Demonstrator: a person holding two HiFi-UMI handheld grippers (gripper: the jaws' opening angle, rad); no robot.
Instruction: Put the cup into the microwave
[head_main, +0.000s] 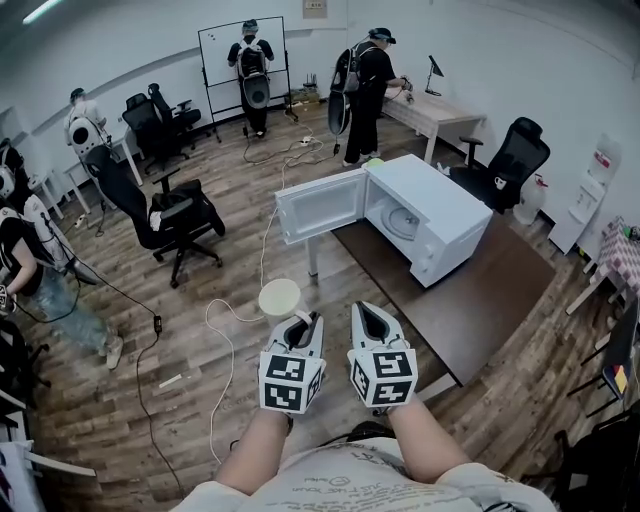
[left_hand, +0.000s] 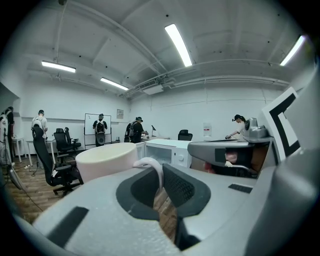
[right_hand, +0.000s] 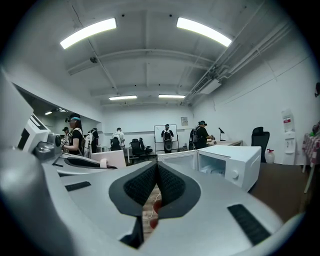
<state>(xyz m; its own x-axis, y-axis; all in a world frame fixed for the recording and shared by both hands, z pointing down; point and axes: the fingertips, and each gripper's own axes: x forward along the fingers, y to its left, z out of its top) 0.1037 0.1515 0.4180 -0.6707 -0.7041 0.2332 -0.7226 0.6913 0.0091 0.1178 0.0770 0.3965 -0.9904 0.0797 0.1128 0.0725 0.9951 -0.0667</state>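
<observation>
A wide office room with a wood-plank floor (head_main: 200, 300) and strip lights (right_hand: 202, 30) on the ceiling. The cream cup (head_main: 279, 297) hangs in the air above that floor, short of the dark table (head_main: 490, 300). The left gripper (head_main: 300, 325) holds it: in the left gripper view the jaws are pinched on the cup's thin handle (left_hand: 152, 167), with the cup body (left_hand: 107, 160) just ahead and to the left of the pads. The right gripper (head_main: 372, 320) is just beside the left; in its own view its jaws (right_hand: 156, 187) meet with nothing between them.

Both bare forearms (head_main: 260, 450) reach forward from the bottom edge, and the grippers point towards the white microwave (head_main: 435, 215). It stands on the table with its door (head_main: 320, 205) swung wide to the left and a round plate visible inside.

Each gripper carries a black-and-white marker cube (head_main: 290, 378). The print on the person's shirt (head_main: 350, 488) is too small to read.

A white cable (head_main: 225, 340) loops over the floor below the cup. Further off are black office chairs (head_main: 180, 220), a whiteboard (head_main: 225, 45) and several people.
</observation>
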